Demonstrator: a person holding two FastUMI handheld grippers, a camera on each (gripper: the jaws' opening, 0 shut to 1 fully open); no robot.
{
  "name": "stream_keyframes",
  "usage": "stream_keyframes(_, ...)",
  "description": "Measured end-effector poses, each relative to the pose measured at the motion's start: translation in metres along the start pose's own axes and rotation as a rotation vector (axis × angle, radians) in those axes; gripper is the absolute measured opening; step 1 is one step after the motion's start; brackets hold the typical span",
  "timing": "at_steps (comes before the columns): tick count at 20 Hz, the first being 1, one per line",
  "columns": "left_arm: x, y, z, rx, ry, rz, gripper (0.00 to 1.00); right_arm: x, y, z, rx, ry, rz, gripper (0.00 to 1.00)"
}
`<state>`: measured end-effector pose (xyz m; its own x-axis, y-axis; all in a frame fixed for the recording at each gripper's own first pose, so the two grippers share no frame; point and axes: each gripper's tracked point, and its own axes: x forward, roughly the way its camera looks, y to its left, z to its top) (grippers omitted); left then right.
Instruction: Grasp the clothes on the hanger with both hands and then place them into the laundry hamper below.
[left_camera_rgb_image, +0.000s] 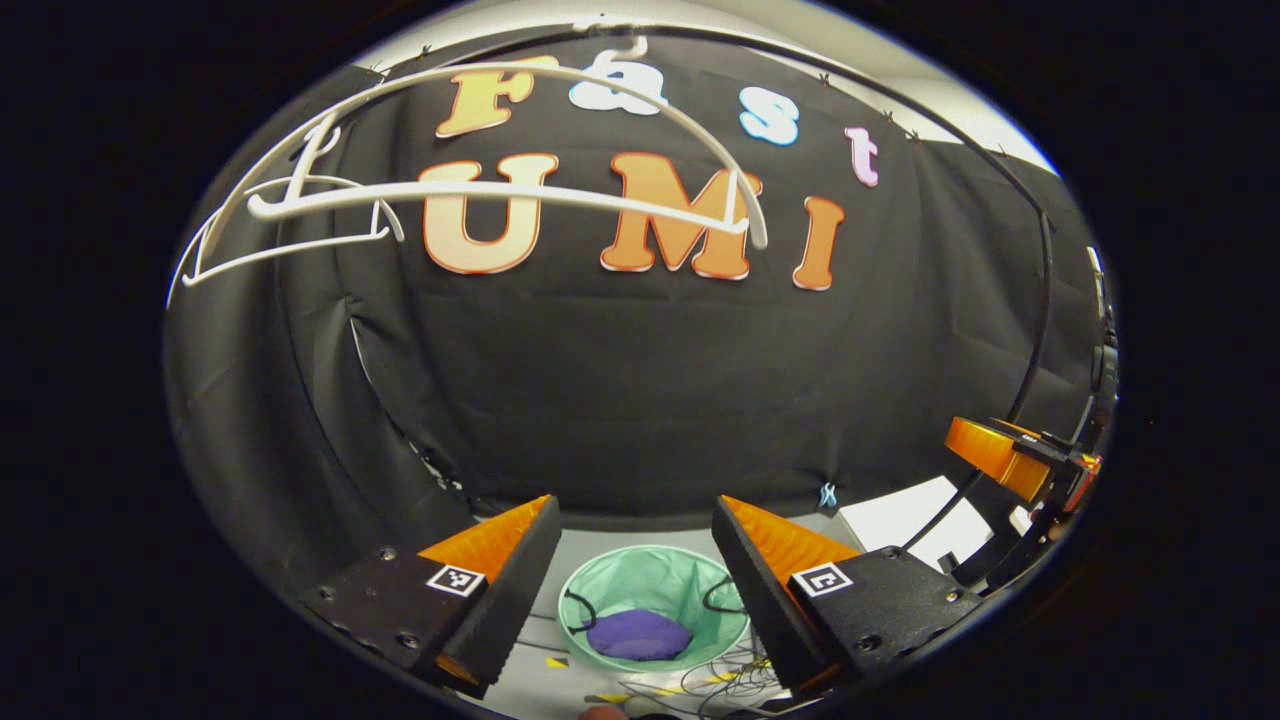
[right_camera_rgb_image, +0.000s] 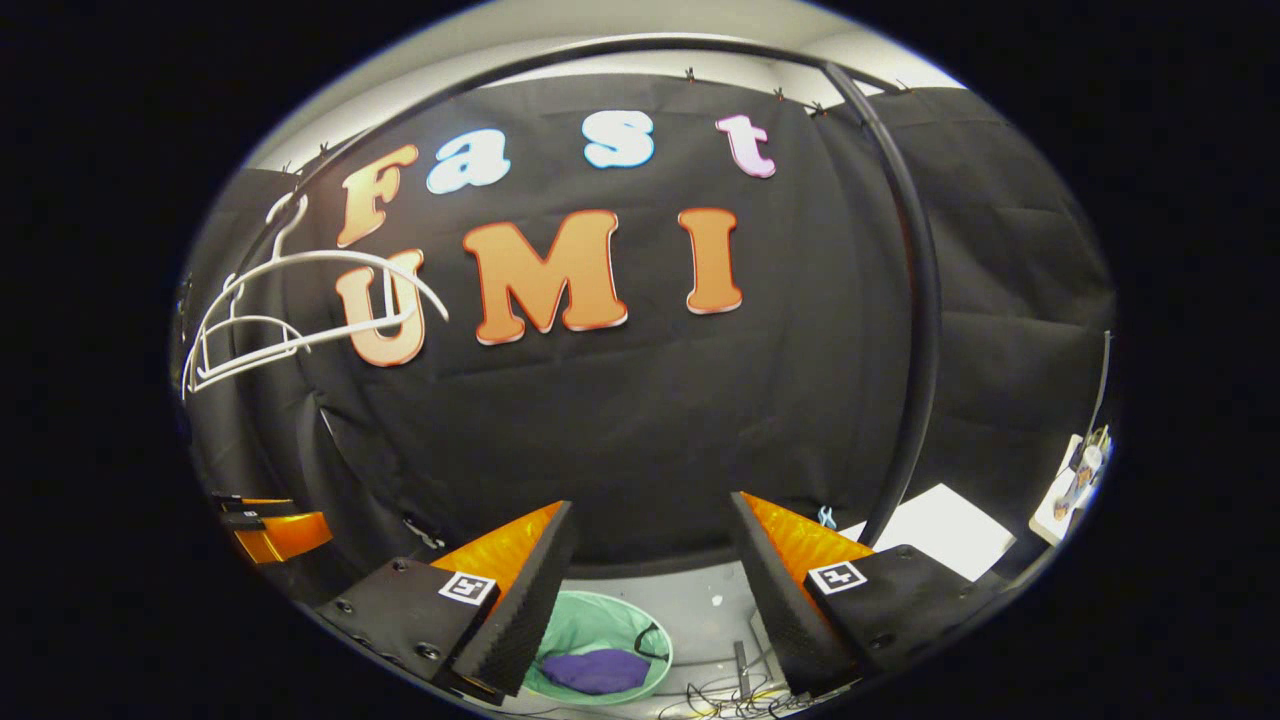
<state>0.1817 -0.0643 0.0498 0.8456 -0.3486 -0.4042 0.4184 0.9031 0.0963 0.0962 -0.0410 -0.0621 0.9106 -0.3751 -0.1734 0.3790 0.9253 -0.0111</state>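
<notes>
White hangers (left_camera_rgb_image: 500, 195) hang bare from the black rail at the upper left of the left gripper view, and the same hangers (right_camera_rgb_image: 300, 300) show at the left of the right gripper view. Purple clothes (left_camera_rgb_image: 638, 634) lie bunched in the mint green hamper (left_camera_rgb_image: 700, 580) on the floor below. My left gripper (left_camera_rgb_image: 637, 535) is open above the hamper with nothing between its fingers. My right gripper (right_camera_rgb_image: 650, 540) is open too, with the hamper (right_camera_rgb_image: 590, 620) and the purple clothes (right_camera_rgb_image: 597, 670) below its left finger. Each gripper appears at the edge of the other's view (left_camera_rgb_image: 1010, 455) (right_camera_rgb_image: 270, 530).
A curved black rail (right_camera_rgb_image: 915, 300) runs overhead and down the right side. White sheets (left_camera_rgb_image: 905, 520) (right_camera_rgb_image: 940, 530) lie on the grey floor at the right. Loose cables (left_camera_rgb_image: 720, 675) and yellow tape marks lie on the floor in front of the hamper.
</notes>
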Motion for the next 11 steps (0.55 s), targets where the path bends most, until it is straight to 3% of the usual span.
stream_keyframes(1,-0.006,-0.003,0.011,-0.018,-0.018,-0.013,0.96,-0.003,0.002,0.011,0.0,-0.028,0.008,0.89)
stream_keyframes(4,-0.024,0.001,0.054,-0.039,-0.117,-0.016,0.96,-0.022,0.0,0.03,-0.016,-0.079,0.014,1.0)
stream_keyframes(7,-0.036,0.017,0.085,0.011,-0.234,0.056,0.96,-0.038,-0.002,0.046,-0.005,-0.11,0.013,1.0)
stream_keyframes(11,-0.045,0.018,0.091,0.031,-0.258,0.089,0.94,-0.051,-0.006,0.077,-0.056,-0.198,-0.02,1.0)
